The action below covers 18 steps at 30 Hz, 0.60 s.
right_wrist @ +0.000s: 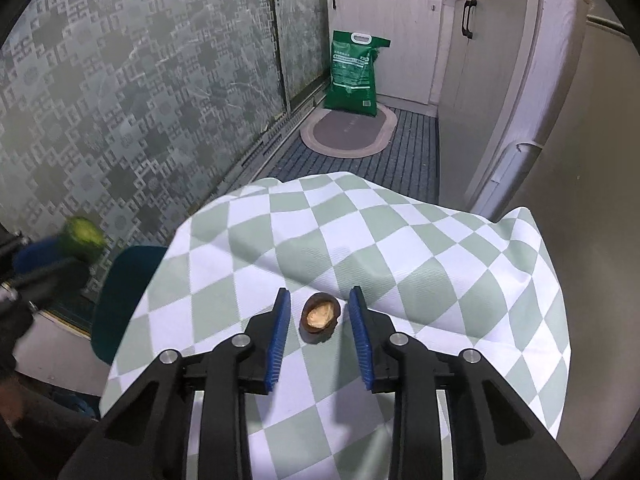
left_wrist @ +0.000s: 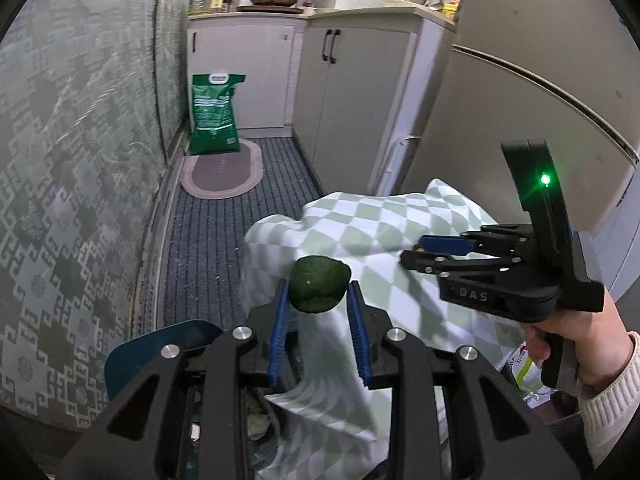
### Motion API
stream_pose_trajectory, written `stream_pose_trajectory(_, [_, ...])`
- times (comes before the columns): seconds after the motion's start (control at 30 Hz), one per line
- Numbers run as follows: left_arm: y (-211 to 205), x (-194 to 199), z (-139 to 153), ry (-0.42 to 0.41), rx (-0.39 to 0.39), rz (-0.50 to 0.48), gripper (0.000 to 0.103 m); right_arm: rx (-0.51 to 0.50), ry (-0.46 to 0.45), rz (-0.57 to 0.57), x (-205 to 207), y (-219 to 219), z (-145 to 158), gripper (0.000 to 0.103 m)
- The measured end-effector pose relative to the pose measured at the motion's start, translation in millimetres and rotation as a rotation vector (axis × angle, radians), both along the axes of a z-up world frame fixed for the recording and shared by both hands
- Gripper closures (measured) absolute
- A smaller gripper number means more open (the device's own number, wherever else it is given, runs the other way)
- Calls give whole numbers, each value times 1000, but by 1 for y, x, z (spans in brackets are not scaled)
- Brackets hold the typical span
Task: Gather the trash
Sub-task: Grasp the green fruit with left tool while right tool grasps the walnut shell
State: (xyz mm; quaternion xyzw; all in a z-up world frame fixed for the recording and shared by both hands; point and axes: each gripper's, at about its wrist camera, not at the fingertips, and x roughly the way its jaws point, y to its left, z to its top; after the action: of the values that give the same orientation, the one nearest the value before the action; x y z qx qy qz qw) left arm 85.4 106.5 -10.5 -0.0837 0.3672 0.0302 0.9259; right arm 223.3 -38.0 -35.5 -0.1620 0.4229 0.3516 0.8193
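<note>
Both wrist views over checkered cloth (right_wrist: 360, 240)

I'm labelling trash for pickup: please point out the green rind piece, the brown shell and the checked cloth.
green rind piece (left_wrist: 319, 283), left wrist view, middle of its dark skin
brown shell (right_wrist: 320, 317), right wrist view, its pale inside
checked cloth (right_wrist: 400, 248), right wrist view, bare top

Checkered cloth (right_wrist: 400, 248) bears one brown shell (right_wrist: 320, 317).
</note>
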Motion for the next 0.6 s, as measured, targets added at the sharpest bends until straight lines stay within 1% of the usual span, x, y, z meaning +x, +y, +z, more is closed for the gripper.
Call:
stream_pose_trajectory(0.07, [4, -3, -2, 11, 8, 9, 72, -5, -5, 2, 0, 1, 0, 74])
stream_pose_trajectory(0.13, [9, -6, -3, 23, 12, 17, 72, -7, -6, -1, 1, 1, -1, 81])
stream_pose_trajectory(0.2, [15, -9, -5, 33, 17, 30, 72, -13, -10, -5, 2, 1, -2, 85])
stream_pose_trajectory(0.4, [33, -17, -15, 71, 19, 65, 72, -20, -24, 0, 1, 1, -2, 85])
stream_pose_trajectory(0.6, [46, -21, -30, 135, 24, 87, 72, 39, -20, 14, -6, -1, 14, 85])
